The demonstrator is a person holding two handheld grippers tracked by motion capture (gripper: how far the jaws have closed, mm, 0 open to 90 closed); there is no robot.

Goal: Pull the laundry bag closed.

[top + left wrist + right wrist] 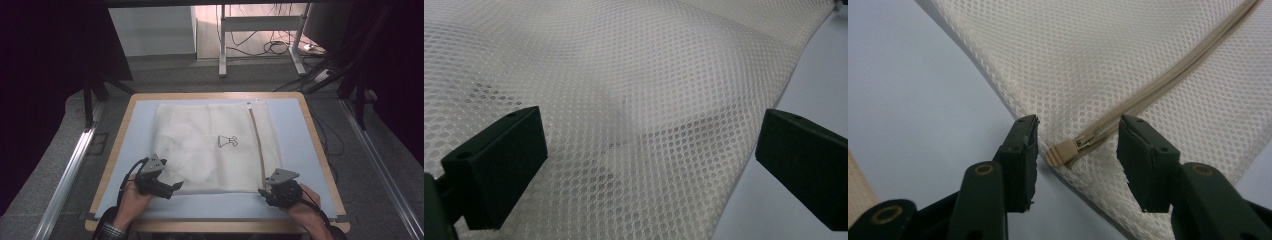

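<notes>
right gripper view shows our right gripper point(1078, 150) spread around the beige zipper pull point(1062, 152) at the near corner of the mesh laundry bag point(210, 145), which lies flat on the table point(295, 125). our left gripper point(644, 165) gapes over limp, light, honeycomb netting; we judge the stiff pull the surest hold.

Both grippers are black, each topped with a grey three-cornered plate. The left gripper point(177, 185) trails a black cable that loops past the left hand point(131, 196), whose wrist shows a dark striped cuff point(111, 232). The right gripper point(262, 192) has slim black jaws with ridged inner faces and brass-coloured pivot rings; its black cable crosses the right hand point(302, 202). The left jaws are plain blocks with small screw holes
</notes>
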